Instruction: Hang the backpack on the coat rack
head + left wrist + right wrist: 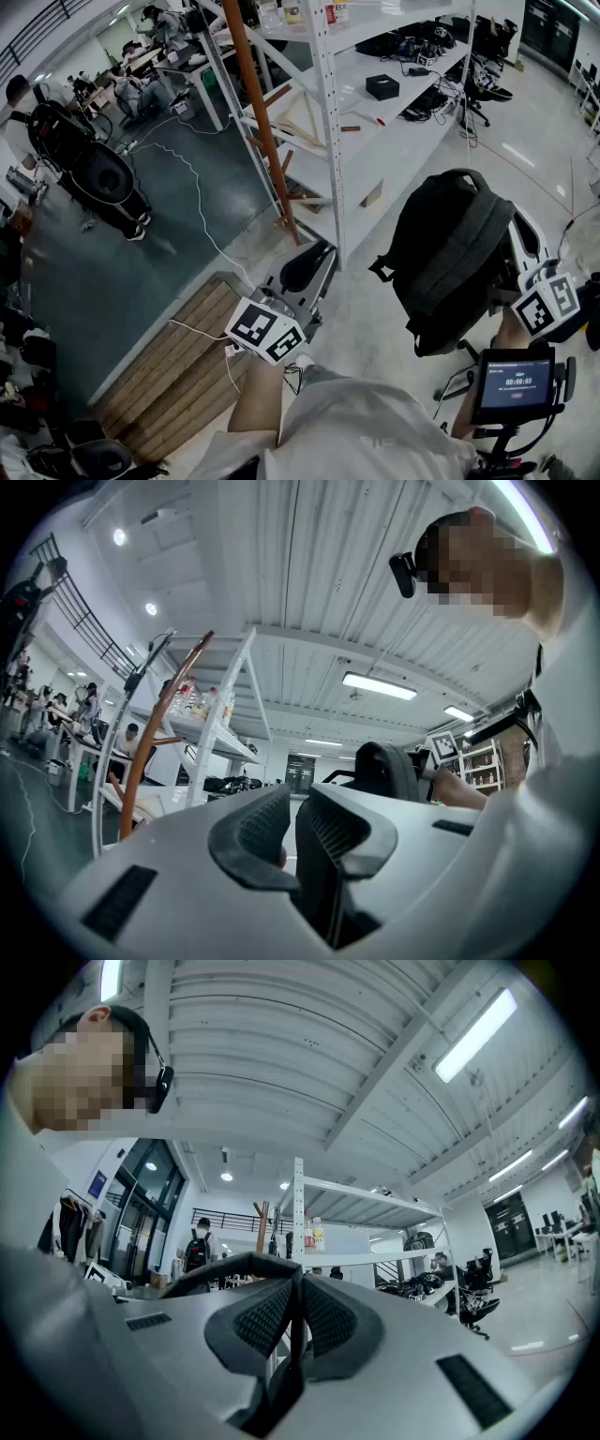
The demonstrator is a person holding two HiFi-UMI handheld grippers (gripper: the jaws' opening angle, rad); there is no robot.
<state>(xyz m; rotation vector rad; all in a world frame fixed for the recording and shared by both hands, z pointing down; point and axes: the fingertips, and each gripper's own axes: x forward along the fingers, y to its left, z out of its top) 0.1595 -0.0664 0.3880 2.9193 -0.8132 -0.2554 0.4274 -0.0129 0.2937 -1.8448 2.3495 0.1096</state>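
A dark grey backpack [455, 258] hangs in the air at the right of the head view. My right gripper [521, 234] reaches in behind its top and is shut on a thin dark strap [225, 1267] that runs over the jaws in the right gripper view. The backpack [384, 771] also shows past my left gripper [292, 829], which is held lower at the centre [302, 277], open, with nothing between its pads. The coat rack is a brown wooden pole [262, 122] standing beside the white shelving; it is up and to the left of the backpack, apart from it.
White metal shelving [375, 141] stands right behind the rack, with a black box [382, 86] and cables on it. A wooden platform [178, 366] lies at the lower left and a white cable [202, 216] trails over the floor. People sit at desks at the far left.
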